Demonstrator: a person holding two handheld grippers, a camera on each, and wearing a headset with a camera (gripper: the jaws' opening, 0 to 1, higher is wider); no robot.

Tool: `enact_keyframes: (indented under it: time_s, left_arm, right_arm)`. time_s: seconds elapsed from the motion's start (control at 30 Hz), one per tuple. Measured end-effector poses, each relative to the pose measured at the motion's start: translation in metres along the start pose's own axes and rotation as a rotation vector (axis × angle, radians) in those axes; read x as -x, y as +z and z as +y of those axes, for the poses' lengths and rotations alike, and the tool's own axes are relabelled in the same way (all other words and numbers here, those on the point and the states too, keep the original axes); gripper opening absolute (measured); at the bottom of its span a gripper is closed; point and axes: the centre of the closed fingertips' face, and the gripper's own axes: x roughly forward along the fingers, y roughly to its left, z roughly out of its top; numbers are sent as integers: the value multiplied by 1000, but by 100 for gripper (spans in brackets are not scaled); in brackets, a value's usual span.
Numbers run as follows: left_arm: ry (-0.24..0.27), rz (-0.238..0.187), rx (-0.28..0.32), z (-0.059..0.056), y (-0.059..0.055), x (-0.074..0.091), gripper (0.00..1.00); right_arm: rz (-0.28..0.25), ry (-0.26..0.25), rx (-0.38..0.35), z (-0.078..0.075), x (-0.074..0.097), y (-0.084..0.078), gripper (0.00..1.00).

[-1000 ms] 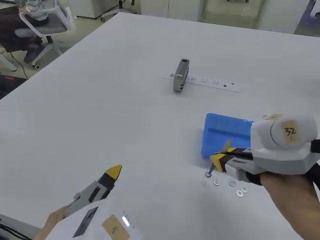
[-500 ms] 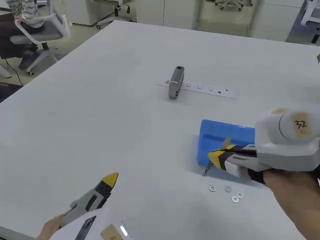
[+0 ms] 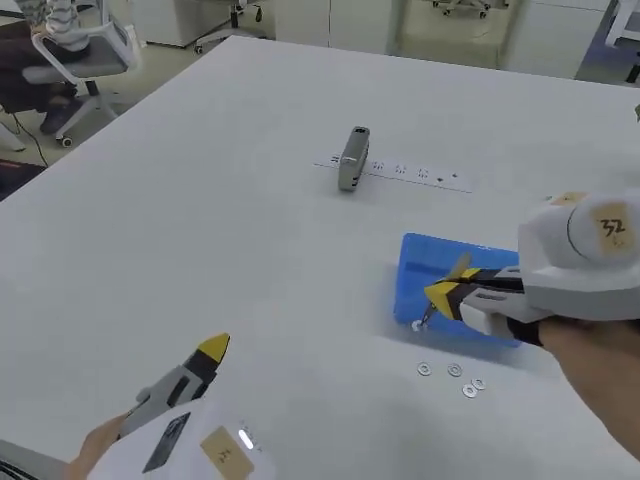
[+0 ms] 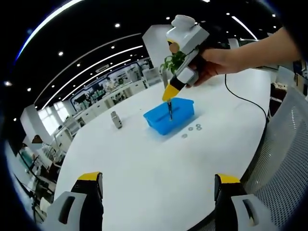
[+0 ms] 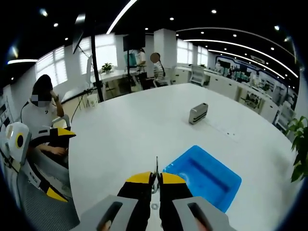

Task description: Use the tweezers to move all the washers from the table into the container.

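My right gripper point(image 3: 438, 296) is shut on thin metal tweezers point(image 3: 424, 315). Their tip hangs over the near left corner of the blue container point(image 3: 450, 262), with a small pale speck at it that looks like a washer. Several washers point(image 3: 455, 371) lie on the white table just in front of the container. In the right gripper view the jaws point(image 5: 156, 180) pinch the tweezers point(image 5: 156, 166) beside the container point(image 5: 204, 178). My left gripper point(image 3: 213, 348) is open and empty at the near left, with its jaws point(image 4: 158, 183) wide apart. From there I see the container point(image 4: 180, 108) and washers point(image 4: 191, 129).
A white power strip point(image 3: 410, 172) with a grey adapter point(image 3: 352, 158) lies beyond the container. Office chairs point(image 3: 85, 55) stand past the table's far left edge. A seated person point(image 5: 41, 115) is beyond the table's edge in the right gripper view.
The right gripper has lifted the tweezers from the table beside the washers and carried them toward the container's near corner. The left gripper has barely moved.
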Motion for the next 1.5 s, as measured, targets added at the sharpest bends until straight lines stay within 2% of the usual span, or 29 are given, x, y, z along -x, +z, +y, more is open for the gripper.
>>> enact_keyframes:
  time_s: [0.13, 0.3, 0.57, 0.87, 1.03, 1.2, 1.5]
  left_arm:
    - [11, 0, 24, 4, 0, 0, 99]
    - [-3, 5, 3, 0, -2, 0, 99]
    - [2, 0, 13, 2, -1, 0, 99]
    - [0, -4, 22, 2, 0, 0, 96]
    - [5, -4, 22, 3, 0, 0, 96]
    - [-15, 2, 19, -1, -1, -1, 97]
    - [-22, 8, 21, -2, -2, -2, 98]
  right_arm:
    - [-22, 0, -15, -6, 1, 7, 1]
    - [-38, -7, -13, -14, -2, 16, 1]
    - [-45, -17, -7, -21, -10, 23, 1]
    - [-23, -49, 3, -33, -23, 17, 1]
    - [-22, -64, -11, -45, -31, 11, 1]
    - [-9, -95, -19, -55, -39, 2, 1]
    - [-4, -113, -68, -60, -53, -8, 1]
